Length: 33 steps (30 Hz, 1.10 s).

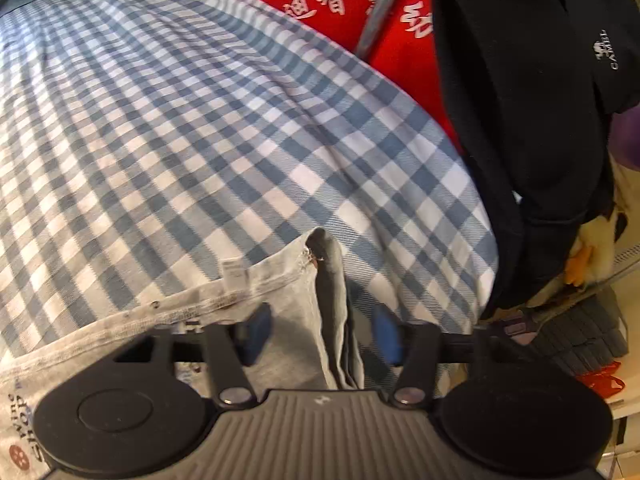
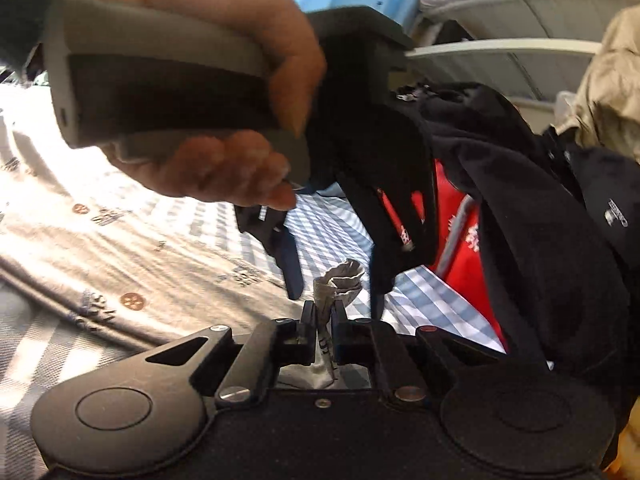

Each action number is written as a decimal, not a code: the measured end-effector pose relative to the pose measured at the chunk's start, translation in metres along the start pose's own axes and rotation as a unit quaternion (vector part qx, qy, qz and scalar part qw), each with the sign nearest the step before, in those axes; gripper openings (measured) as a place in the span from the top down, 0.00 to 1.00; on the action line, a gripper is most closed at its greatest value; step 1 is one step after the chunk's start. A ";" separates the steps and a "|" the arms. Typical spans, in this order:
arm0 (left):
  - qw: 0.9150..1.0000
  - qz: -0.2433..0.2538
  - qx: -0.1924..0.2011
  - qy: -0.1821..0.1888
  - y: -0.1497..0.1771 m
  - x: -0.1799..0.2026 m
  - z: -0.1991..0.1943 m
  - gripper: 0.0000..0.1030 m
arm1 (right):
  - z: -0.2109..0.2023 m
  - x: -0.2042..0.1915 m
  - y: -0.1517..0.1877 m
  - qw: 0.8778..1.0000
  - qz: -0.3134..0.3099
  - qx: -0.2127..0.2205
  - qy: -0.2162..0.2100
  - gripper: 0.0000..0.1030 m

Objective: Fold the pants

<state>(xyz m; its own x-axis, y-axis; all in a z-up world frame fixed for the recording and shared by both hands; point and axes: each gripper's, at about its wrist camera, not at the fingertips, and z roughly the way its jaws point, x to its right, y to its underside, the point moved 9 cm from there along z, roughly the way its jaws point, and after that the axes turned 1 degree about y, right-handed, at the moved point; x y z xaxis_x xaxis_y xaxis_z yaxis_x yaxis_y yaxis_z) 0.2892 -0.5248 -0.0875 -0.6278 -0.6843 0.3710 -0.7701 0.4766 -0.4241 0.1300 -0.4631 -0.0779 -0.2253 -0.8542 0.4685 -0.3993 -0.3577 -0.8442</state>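
With the right gripper (image 2: pixel 325 322) clamped on a bunched corner of the grey pants (image 2: pixel 132 264) at six o'clock on the checked sheet (image 1: pixel 208 128), the spread left gripper (image 1: pixel 320 332) should likely close on the hem squarely.

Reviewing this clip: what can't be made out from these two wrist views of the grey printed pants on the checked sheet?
- Left wrist view: the pants run under the left gripper, so their full extent is cut off.
- Right wrist view: the pinched cloth inside the right gripper is hidden by its fingers.
- Right wrist view: the hand blocks the sheet behind it.
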 end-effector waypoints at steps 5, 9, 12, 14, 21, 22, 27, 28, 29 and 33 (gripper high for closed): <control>1.000 -0.019 0.016 0.005 0.002 -0.008 -0.012 0.87 | -0.005 -0.006 -0.006 1.000 -0.009 0.002 -0.009 0.94; 0.998 -0.043 0.039 0.023 0.004 -0.013 -0.032 0.93 | -0.012 -0.010 -0.015 1.000 -0.010 0.008 -0.013 0.94; 0.996 -0.058 0.058 0.035 0.008 -0.019 -0.053 0.93 | -0.023 -0.017 -0.025 1.000 -0.011 0.019 -0.019 0.94; 0.994 -0.068 0.072 0.043 0.014 -0.025 -0.070 0.93 | -0.031 -0.022 -0.035 0.999 -0.014 0.029 -0.025 0.94; 0.987 -0.100 0.118 0.044 0.055 -0.064 -0.134 0.93 | -0.067 -0.062 -0.078 0.995 -0.022 0.065 -0.071 0.94; 0.985 -0.107 0.125 0.043 0.061 -0.073 -0.145 0.93 | -0.072 -0.070 -0.084 0.994 -0.025 0.070 -0.082 0.94; 0.979 -0.141 0.146 0.029 0.090 -0.118 -0.183 0.93 | -0.094 -0.113 -0.107 0.987 -0.043 0.087 -0.131 0.94; 0.977 -0.148 0.148 0.027 0.097 -0.128 -0.188 0.93 | -0.098 -0.122 -0.110 0.985 -0.048 0.088 -0.140 0.94; 0.976 -0.155 0.149 0.025 0.104 -0.138 -0.192 0.93 | -0.101 -0.132 -0.112 0.983 -0.052 0.087 -0.150 0.94; 0.975 -0.167 0.147 0.010 0.129 -0.175 -0.199 0.93 | -0.112 -0.176 -0.119 0.976 -0.071 0.076 -0.190 0.95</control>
<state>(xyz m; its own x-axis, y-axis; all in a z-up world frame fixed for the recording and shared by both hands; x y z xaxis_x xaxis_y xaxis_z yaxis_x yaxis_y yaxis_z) 0.2769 -0.2336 -0.0427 -0.3526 -0.7614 0.5440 -0.8682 0.0493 -0.4938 0.1173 -0.2279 -0.0305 0.1810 -0.8600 0.4771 -0.2597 -0.5097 -0.8202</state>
